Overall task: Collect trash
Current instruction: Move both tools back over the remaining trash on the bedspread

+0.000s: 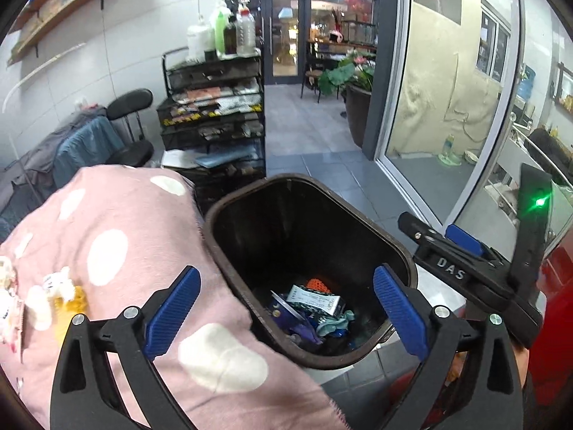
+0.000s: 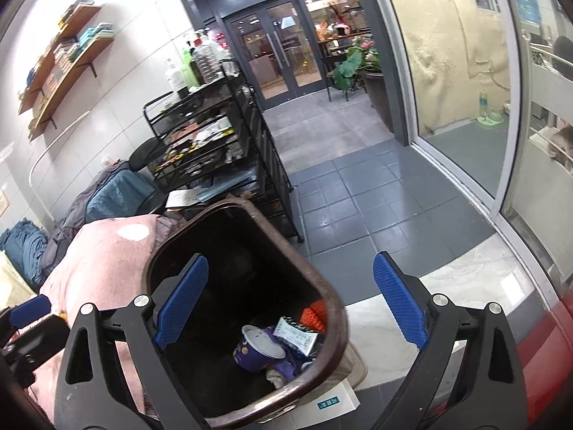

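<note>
Both tongs hang with their jaws spread wide and nothing between the blue pads: the left gripper above the bin's near end, the right gripper over its right rim.

Largest is the pink spotted blanket, heaped just left of the bin and touching its left wall. Next comes the brown trash bin, an upright oblong tub with its mouth open toward the cameras; its long axis runs away from the grippers, toward the black wire rack behind it. On the bin's floor, at the near end, lies the trash. The purple paper cup lies on its side, its long axis crosswise, its white lid end turned up and toward the bin's left wall. A printed carton leans by it, touching, and an orange mesh piece sits beyond.

Only the right wrist view shows the cup whole, plus a white labelled slip on the floor under the bin's near corner. Only the left wrist view shows the other tong from the side, off the bin's right wall.

All the trash sits below and between the left gripper's fingers, clear of both.
</note>
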{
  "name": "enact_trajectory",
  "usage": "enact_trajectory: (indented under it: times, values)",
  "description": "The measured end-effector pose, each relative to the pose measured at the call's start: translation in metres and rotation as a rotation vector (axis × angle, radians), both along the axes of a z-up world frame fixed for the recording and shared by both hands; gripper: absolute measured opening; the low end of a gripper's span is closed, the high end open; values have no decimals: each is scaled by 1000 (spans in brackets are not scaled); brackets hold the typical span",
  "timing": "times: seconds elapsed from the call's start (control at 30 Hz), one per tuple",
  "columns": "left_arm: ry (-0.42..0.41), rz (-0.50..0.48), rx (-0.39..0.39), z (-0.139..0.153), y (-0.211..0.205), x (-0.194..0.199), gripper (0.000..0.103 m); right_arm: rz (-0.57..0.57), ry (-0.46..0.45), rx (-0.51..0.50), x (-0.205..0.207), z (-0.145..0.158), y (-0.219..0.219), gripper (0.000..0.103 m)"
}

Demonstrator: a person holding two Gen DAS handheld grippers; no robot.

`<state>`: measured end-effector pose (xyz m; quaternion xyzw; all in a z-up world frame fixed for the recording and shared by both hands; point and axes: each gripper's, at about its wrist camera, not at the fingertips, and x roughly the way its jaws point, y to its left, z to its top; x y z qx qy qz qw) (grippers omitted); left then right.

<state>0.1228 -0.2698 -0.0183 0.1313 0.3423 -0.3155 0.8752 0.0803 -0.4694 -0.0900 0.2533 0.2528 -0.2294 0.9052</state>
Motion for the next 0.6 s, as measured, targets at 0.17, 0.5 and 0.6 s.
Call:
enact_trajectory:
  times: [0.17,0.5,0.6]
  values:
    - [-70,27,-5,7,21,-12,98,63,-11,-6,8,5,18,92]
    - [-103,126,-41,10,71,-21,98,236,-21,-69,29,22,75,94]
    - [-106,169,-42,9,91,-21,98,304,-22,-79,38,27,95,95]
